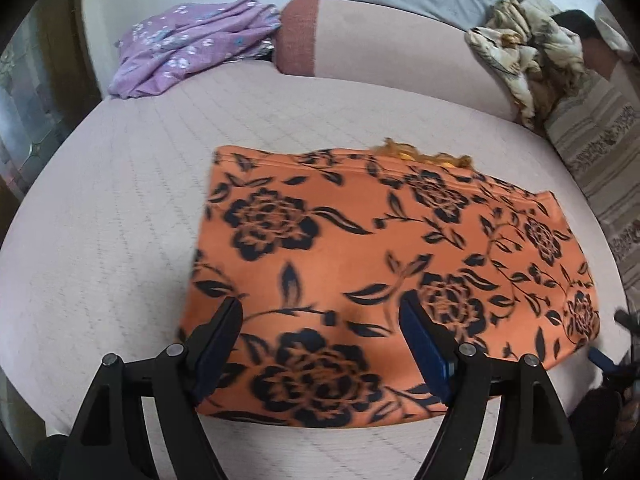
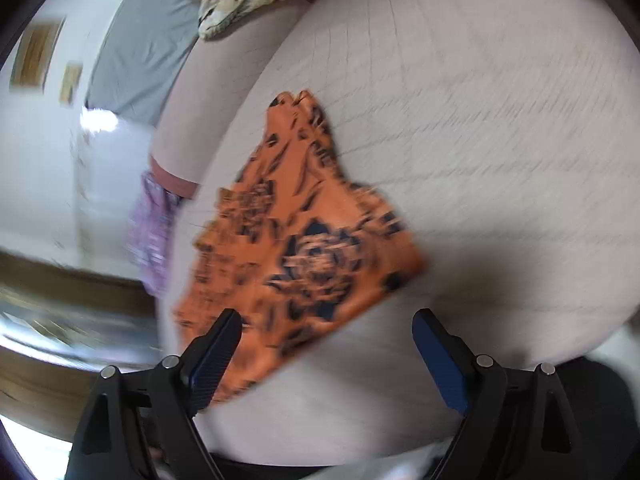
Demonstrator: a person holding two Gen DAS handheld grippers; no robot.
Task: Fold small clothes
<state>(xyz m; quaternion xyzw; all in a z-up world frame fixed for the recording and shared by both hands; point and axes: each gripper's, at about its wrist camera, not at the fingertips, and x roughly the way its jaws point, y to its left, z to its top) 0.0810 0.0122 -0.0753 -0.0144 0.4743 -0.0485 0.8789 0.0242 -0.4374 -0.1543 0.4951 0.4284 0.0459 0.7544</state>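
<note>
Mid-fold: orange floral garment (image 1: 360,272) flat on the bed (image 1: 120,208) near its front edge; left claw (image 1: 322,312) and right claw (image 2: 326,324) wide open, empty (right view blurred). Next, probably: pinch an edge, fold across

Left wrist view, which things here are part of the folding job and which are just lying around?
Job: orange floral garment, left gripper, right gripper, both open.
Lying about: purple floral cloth, cream patterned cloth, pink bolster.

Orange garment (image 1: 360,248), black florals; lilac floral cloth (image 1: 188,40); seemingly pinkish mattress (image 1: 120,200)
</note>
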